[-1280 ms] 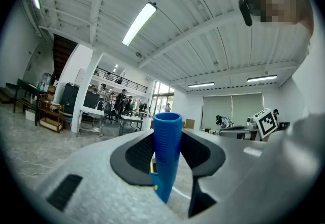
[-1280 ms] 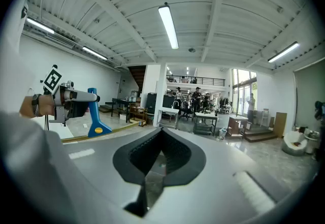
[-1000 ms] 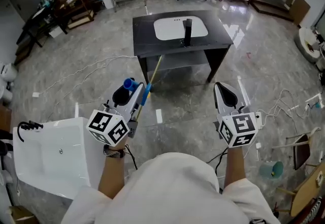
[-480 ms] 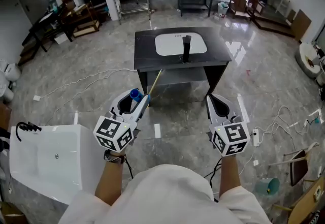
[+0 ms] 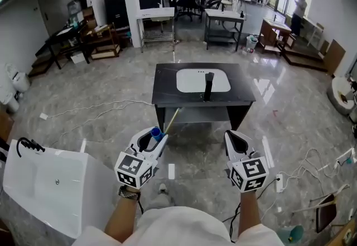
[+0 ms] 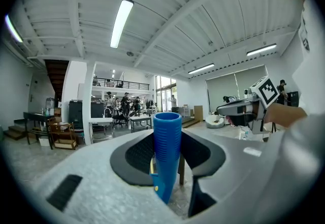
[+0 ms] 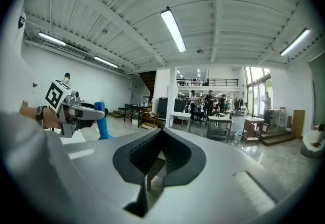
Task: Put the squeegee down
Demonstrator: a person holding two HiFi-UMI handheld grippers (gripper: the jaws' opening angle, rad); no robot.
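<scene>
Left gripper (image 5: 152,138) still clamps our yellow-poled squeegee (image 6: 166,141) by its ribbed blue plastic handle, so we haven't set it down.

Grey polished floor (image 5: 100,133): carries black table (image 5: 166,87), white sink unit (image 5: 50,183) at lower left, loose white cable (image 5: 92,108), power strip (image 5: 279,182). Tabletop: inset white basin (image 5: 192,80), upright black faucet (image 5: 208,86).

Ribbed blue plastic squeegee handle (image 6: 167,147), glossy stone floor (image 5: 83,94) (mirror-like)
</scene>
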